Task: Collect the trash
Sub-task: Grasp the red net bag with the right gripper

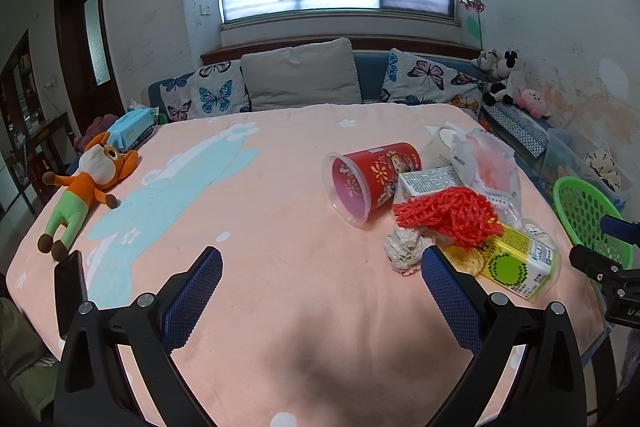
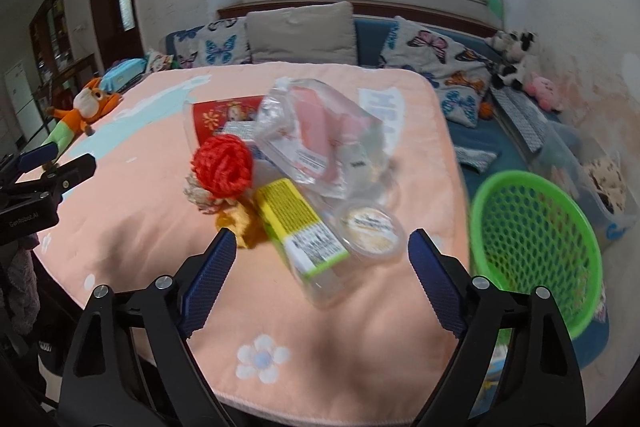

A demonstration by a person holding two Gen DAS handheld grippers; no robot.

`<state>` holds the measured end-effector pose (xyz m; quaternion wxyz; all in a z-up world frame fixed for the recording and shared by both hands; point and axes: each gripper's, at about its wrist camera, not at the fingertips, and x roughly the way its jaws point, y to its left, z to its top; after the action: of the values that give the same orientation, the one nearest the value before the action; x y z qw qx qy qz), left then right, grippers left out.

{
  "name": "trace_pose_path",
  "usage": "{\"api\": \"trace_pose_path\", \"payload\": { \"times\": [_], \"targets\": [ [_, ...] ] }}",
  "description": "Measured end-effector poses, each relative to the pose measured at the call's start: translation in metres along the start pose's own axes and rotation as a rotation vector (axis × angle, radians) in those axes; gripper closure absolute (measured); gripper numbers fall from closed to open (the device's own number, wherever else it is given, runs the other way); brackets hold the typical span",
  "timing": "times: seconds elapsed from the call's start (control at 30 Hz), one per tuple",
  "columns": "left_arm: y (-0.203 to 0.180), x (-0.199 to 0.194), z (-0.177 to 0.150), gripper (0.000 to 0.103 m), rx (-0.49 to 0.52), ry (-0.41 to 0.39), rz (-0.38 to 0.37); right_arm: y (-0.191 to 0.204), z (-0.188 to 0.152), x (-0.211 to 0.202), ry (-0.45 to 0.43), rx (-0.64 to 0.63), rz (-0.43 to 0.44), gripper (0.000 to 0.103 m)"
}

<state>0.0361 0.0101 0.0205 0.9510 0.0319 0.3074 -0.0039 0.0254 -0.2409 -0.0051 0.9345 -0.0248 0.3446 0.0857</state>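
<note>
Left gripper: jaws spread wide with nothing between them, hanging above bare pink blanket; its right finger tip sits just in front of the crumpled paper
Right gripper: jaws apart and empty, the carton's near end and the round tub showing in the gap beyond the tips, no pad pressing on either
Trash pile: clustered at the right half of the table, pieces touching or overlapping
Red cup: lying on its side, mouth toward the camera, at the pile's left rim
Red netting: bunched over a grey box and the carton
Yellow-green carton: inside a clear wrapper, angled toward the near edge
Clear bag: crumpled, at the back of the pile
Crumpled paper: at the pile's near-left corner
Round tub: just right of the carton
Green basket: off the table's right edge, mouth tilted toward the pile
Open room: the blanket's middle and left are bare up to the plush toy and a dark phone at the left edge
Table: near edge just below the right gripper
</note>
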Motion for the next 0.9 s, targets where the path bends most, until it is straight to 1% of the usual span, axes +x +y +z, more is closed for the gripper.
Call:
{"api": "trace_pose_path", "payload": {
  "times": [0.43, 0.57, 0.63, 0.8, 0.87, 0.9],
  "targets": [
    [0.025, 0.022, 0.010, 0.006, -0.027, 0.020, 0.031, 0.039, 0.029, 0.044, 0.031, -0.095, 0.116, 0.026],
    [0.030, 0.030, 0.009, 0.007, -0.033, 0.033, 0.025, 0.050, 0.037, 0.061, 0.048, -0.115, 0.145, 0.032],
    [0.031, 0.034, 0.008, 0.008, -0.039, 0.045, 0.015, 0.056, 0.041, 0.071, 0.058, -0.124, 0.155, 0.032],
    [0.027, 0.043, 0.005, 0.008, -0.025, 0.069, -0.005, 0.061, 0.047, 0.092, 0.076, -0.130, 0.170, 0.041],
    [0.025, 0.046, 0.005, 0.008, -0.018, 0.075, -0.013, 0.060, 0.048, 0.099, 0.093, -0.122, 0.185, 0.049],
    [0.024, 0.047, 0.005, 0.008, -0.015, 0.077, -0.024, 0.060, 0.048, 0.101, 0.100, -0.120, 0.192, 0.051]
  ]
}}
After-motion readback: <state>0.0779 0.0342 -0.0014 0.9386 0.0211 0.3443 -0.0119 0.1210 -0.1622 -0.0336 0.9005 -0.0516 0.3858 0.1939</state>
